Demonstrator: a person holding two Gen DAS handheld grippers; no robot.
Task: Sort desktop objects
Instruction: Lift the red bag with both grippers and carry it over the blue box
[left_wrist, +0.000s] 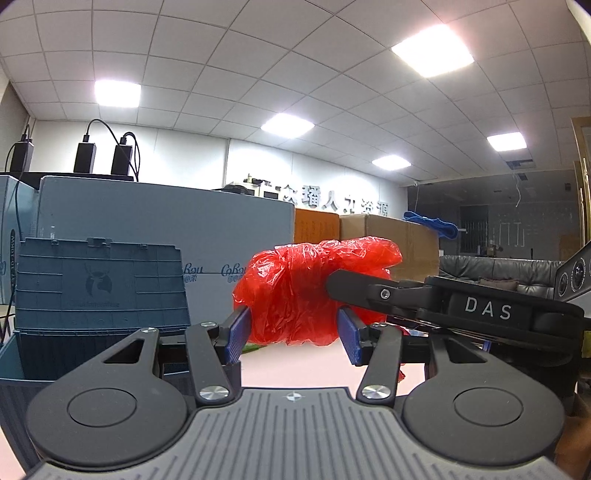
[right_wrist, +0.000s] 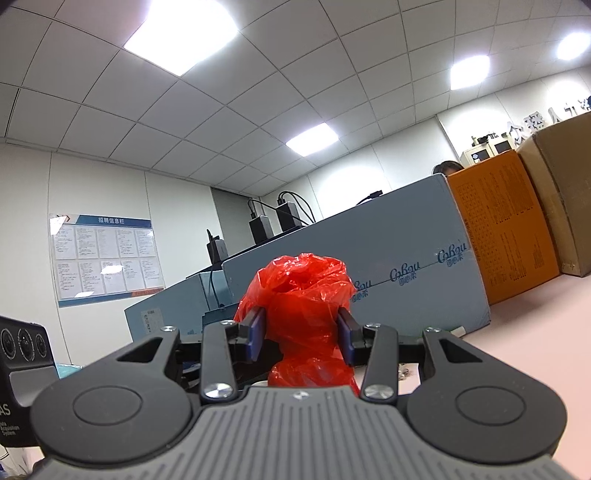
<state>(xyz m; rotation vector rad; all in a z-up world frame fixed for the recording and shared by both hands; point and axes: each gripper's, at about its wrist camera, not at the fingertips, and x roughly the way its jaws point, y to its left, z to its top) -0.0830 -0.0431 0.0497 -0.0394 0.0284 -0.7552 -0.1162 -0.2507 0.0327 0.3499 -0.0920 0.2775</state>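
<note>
A crumpled red plastic bag (left_wrist: 295, 291) hangs above the pink desk. In the left wrist view my left gripper (left_wrist: 293, 332) is open, its blue pads either side of the bag's lower part without pressing it. The right gripper's black body comes in from the right and reaches into the bag (left_wrist: 369, 291). In the right wrist view my right gripper (right_wrist: 302, 334) is shut on the red bag (right_wrist: 303, 295), which bulges above and below the blue pads. A dark blue storage box (left_wrist: 99, 295) with its lid raised stands at the left.
A long grey-blue carton (left_wrist: 166, 221) runs behind the box and bag, with black chargers on top. Orange (right_wrist: 506, 221) and brown (right_wrist: 561, 192) cartons stand further right. The pink desk (right_wrist: 535, 325) shows at the right. A dark sofa (left_wrist: 498, 269) is in the background.
</note>
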